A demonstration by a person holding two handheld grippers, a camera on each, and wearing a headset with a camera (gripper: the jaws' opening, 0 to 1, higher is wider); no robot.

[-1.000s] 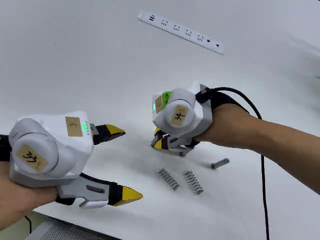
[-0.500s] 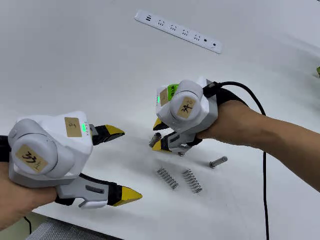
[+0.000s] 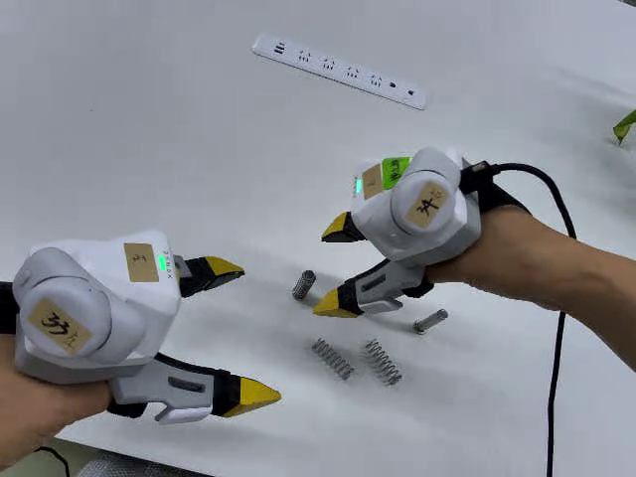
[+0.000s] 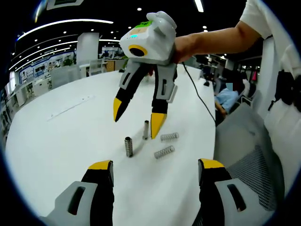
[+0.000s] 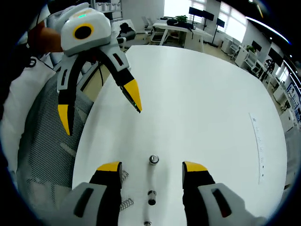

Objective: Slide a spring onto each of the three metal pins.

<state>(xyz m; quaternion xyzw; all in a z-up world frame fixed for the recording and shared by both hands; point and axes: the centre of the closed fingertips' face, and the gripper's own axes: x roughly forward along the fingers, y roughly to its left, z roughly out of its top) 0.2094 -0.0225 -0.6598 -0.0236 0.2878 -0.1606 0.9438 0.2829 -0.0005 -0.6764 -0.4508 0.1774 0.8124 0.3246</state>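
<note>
Loose springs (image 3: 334, 359) lie flat just beside right gripper (image 3: 330, 270), farther from left gripper (image 3: 250, 331); both grippers gape wide, holding nothing.

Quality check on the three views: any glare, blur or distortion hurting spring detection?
Head view: soft even light, faint shadows under the right gripper and loose springs, everything sharp. Left gripper view: strong fisheye bends the table edge; nearer pin crisp. Right gripper view: windows blown out up top, table free of glare.
</note>
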